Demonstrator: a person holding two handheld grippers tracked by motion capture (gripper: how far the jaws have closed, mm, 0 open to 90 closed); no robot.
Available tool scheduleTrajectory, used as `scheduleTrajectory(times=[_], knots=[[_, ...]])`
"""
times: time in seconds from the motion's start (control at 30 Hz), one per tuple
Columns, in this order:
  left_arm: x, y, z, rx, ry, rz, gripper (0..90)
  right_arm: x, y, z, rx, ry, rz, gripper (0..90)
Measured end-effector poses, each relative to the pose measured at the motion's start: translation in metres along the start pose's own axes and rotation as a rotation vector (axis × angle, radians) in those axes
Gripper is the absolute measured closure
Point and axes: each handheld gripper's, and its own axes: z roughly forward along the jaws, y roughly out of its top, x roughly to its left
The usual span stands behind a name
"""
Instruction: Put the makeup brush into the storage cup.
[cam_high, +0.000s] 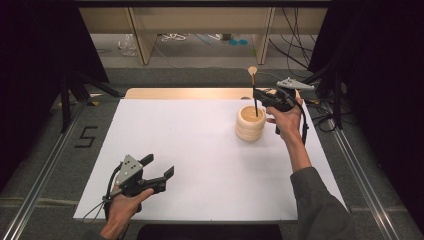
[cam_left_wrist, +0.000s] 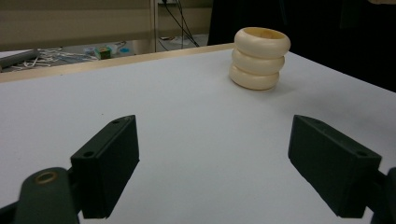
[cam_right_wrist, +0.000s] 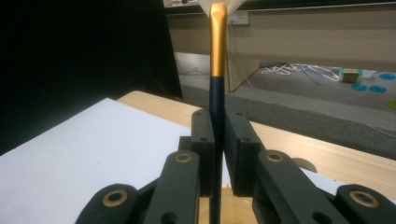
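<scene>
A wooden spoon (cam_high: 254, 90) is gripped upright by the right gripper (cam_high: 263, 96) over the ribbed cream holder (cam_high: 250, 123); the left gripper (cam_high: 159, 167) is held open at near left.

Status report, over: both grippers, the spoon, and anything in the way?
Left gripper open, idle. Right gripper shut on spoon, upright, lower end inside ringed holder. Nothing in the way.

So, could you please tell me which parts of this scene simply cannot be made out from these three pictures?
- Inside of the ringed cream holder: its own wall hides the bottom in the high view and the left gripper view.
- Spoon: its head is cut off by the top edge in the right gripper view; its lower end is hidden behind the right claw.
- Floor clutter: too small to identify in the high view.
- Left claw: its base is cut off by the bottom edge.
</scene>
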Motion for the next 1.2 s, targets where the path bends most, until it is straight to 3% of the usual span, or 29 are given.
scheduleTrajectory(times=[0.43, 1.0, 1.2], knots=[[0.000, 0.000, 0.000, 0.003, 0.000, -0.001, 16.0, -0.006, -0.006, 0.011, -0.006, -0.020, 0.027, 83.4], [0.000, 0.000, 0.000, 0.000, 0.000, -0.003, 16.0, -0.005, -0.014, 0.023, -0.005, -0.031, 0.023, 83.4], [0.000, 0.000, 0.000, -0.001, -0.001, -0.003, 16.0, -0.008, -0.024, 0.026, -0.002, -0.035, 0.048, 83.3]])
